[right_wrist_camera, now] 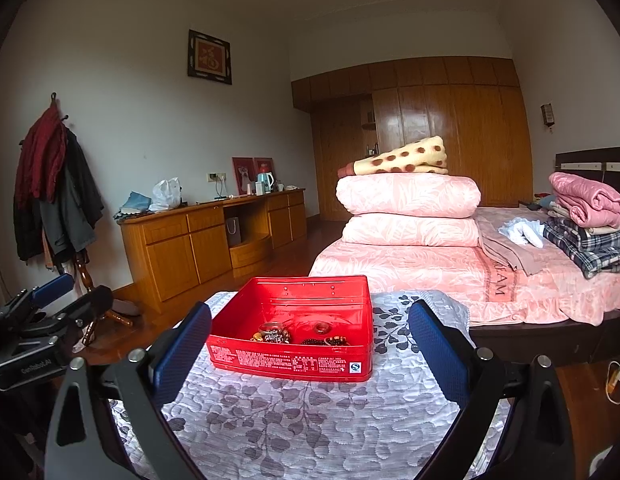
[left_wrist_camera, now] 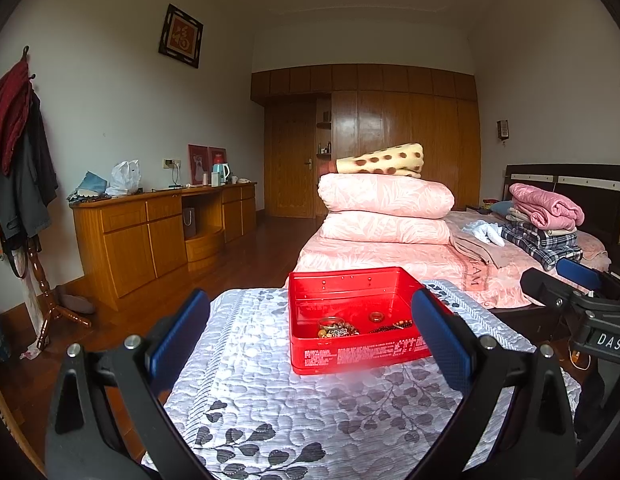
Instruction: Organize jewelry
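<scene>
A: On the quilt point(right_wrist_camera: 310, 420), what sits in the middle?

B: A red tin point(right_wrist_camera: 294, 328), lid off. Inside it, near its front wall, lies the jewelry point(right_wrist_camera: 298, 336): beads, bangles, a ring.

A: And the grippers?

B: Left gripper point(left_wrist_camera: 310, 336) and right gripper point(right_wrist_camera: 310, 344) both stand wide, holding nothing, short of the tin. Beyond the tin is the bed point(right_wrist_camera: 449, 276).

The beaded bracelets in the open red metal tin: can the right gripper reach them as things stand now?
Probably yes. The red metal tin has no lid on, the beaded bracelets lie uncovered, and the open right gripper faces it with nothing between.
</scene>
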`<control>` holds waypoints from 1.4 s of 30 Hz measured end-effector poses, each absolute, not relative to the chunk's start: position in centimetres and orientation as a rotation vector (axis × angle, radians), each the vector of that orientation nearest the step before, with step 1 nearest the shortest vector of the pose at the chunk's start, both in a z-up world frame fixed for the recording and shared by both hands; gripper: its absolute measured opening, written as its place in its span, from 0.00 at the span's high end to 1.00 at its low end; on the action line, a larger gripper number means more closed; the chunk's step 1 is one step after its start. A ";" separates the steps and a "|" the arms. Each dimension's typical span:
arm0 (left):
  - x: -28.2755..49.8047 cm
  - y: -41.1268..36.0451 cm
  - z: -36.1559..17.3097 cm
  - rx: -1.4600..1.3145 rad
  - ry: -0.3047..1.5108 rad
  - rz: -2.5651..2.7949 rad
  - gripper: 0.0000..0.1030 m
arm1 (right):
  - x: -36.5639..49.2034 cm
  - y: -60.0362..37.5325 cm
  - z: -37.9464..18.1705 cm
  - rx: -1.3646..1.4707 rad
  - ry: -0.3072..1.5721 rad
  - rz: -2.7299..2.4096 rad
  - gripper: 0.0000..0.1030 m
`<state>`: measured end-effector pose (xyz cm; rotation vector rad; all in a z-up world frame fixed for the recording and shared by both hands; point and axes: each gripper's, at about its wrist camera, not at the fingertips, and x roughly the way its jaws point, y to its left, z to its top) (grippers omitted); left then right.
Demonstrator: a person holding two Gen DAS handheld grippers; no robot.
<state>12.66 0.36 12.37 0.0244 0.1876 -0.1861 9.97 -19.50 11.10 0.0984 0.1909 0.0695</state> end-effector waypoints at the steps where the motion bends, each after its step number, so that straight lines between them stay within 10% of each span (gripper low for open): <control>1: 12.6 0.4 12.4 0.024 0.186 -0.186 0.05 | 10.0 -19.5 11.1 0.100 0.191 0.070 0.06; 42: 12.9 0.7 12.1 0.021 0.189 -0.186 0.05 | 9.9 -19.4 11.0 0.096 0.188 0.072 0.06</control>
